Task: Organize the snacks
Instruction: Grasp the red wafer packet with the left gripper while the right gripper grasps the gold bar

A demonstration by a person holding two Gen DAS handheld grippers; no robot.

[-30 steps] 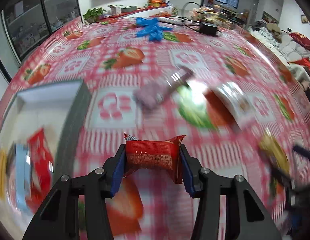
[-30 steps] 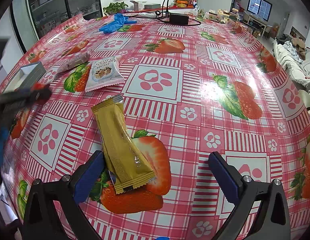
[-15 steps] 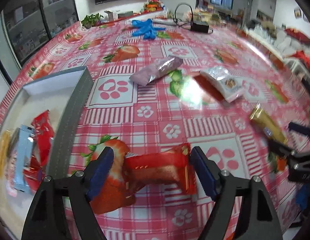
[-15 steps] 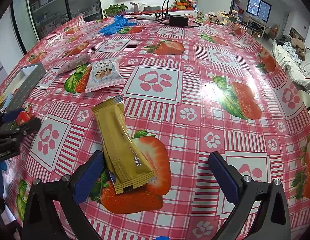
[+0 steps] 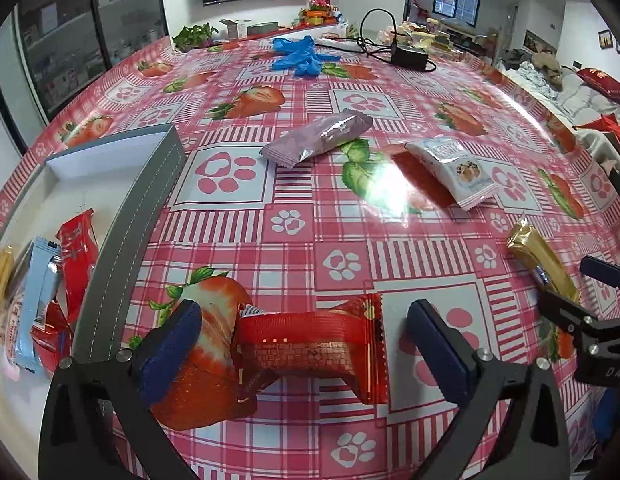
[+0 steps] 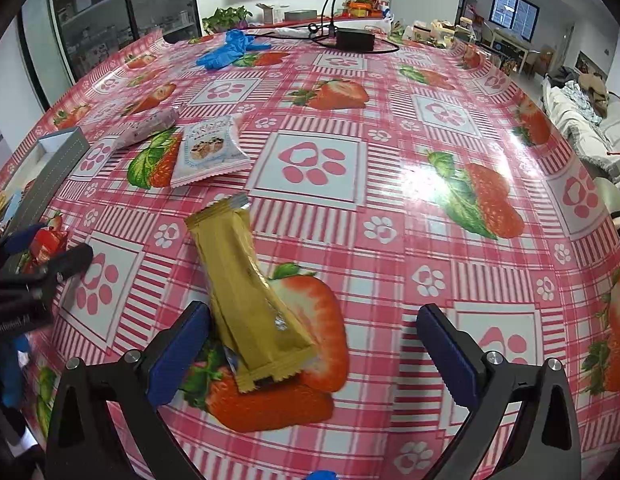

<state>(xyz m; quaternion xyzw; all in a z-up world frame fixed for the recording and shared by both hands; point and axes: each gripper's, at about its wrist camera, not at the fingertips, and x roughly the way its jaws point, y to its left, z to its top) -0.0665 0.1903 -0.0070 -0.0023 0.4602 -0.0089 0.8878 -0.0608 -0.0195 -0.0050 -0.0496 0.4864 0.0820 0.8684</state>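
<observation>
Loose snack packets on the tablecloth (image 5: 293, 248): four. One red packet (image 5: 310, 350) between the left tongs' opening jaws, one gold packet (image 6: 245, 292) between the right tongs' jaws, one mauve packet (image 5: 318, 136) and one white packet (image 5: 454, 170) well ahead of the left tongs. One grey box (image 5: 121, 248) left of them holds several packets, number unclear. One pile of blue gloves (image 5: 301, 56), far ahead

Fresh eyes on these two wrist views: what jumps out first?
The loud strawberry-and-paw-print tablecloth fills both views. In the left wrist view a red snack packet lies on it between the opening jaws of the left hand-held gripper, neither pad touching it, beside a grey box already holding snacks. In the right wrist view a gold snack bar lies in the open right hand-held gripper, against its left pad.
</observation>
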